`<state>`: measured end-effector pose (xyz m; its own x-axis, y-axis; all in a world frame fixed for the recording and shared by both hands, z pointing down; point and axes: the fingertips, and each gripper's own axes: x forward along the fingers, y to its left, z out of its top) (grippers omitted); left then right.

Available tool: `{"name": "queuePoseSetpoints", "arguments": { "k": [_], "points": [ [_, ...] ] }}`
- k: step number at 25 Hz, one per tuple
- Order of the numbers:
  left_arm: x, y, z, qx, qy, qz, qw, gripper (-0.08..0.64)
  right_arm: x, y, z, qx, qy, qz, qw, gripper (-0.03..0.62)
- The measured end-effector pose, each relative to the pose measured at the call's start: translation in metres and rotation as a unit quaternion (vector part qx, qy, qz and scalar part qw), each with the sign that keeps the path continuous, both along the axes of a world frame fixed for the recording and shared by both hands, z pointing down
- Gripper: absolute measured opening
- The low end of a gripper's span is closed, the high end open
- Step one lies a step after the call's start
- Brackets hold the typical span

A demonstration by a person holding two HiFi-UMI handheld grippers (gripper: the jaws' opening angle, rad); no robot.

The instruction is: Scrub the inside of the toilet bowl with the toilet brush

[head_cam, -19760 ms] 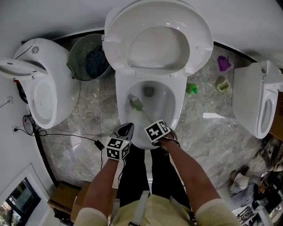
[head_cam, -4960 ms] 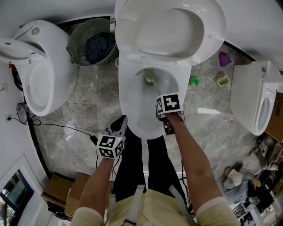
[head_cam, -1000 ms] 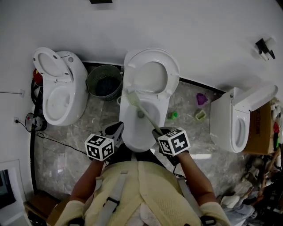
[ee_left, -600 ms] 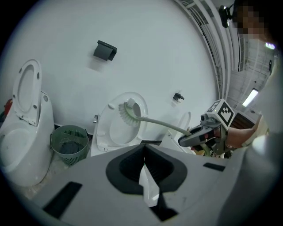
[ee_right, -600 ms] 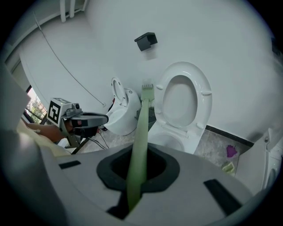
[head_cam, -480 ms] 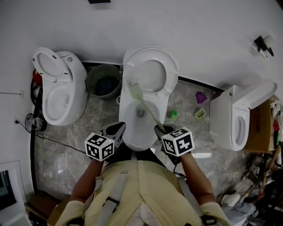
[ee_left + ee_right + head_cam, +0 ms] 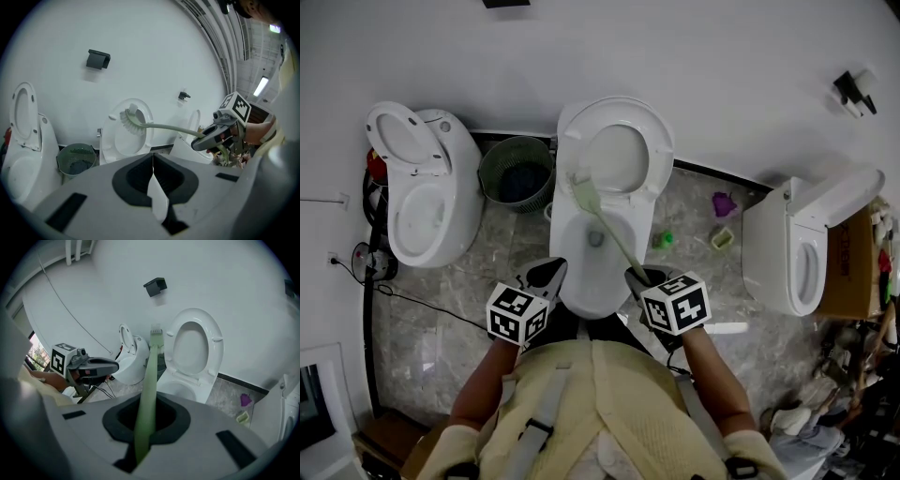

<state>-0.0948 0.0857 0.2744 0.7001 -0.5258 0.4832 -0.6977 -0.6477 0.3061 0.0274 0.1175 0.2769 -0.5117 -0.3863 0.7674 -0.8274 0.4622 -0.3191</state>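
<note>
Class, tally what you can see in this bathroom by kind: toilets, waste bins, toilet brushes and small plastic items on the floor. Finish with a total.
Toilets: 3 (left, middle, right)
Waste bin: 1
Toilet brush: 1
Small floor items: 3 (purple, green, pale green)
Total: 8

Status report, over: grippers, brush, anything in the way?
Right gripper shut on brush, head above the bowl. Left gripper shut, empty. Nothing blocks the bowl.
</note>
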Motion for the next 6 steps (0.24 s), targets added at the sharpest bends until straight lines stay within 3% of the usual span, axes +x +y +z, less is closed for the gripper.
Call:
{"name": "queuePoseSetpoints", "arguments": {
  "k": [6],
  "points": [
    [-0.0007,-0.001,-0.0055,0.018,0.0,-0.007,0.9998,0.011,0.0,0.0033,-0.0012,0.0,0.002,0.001,1.0,0.026]
  ]
}}
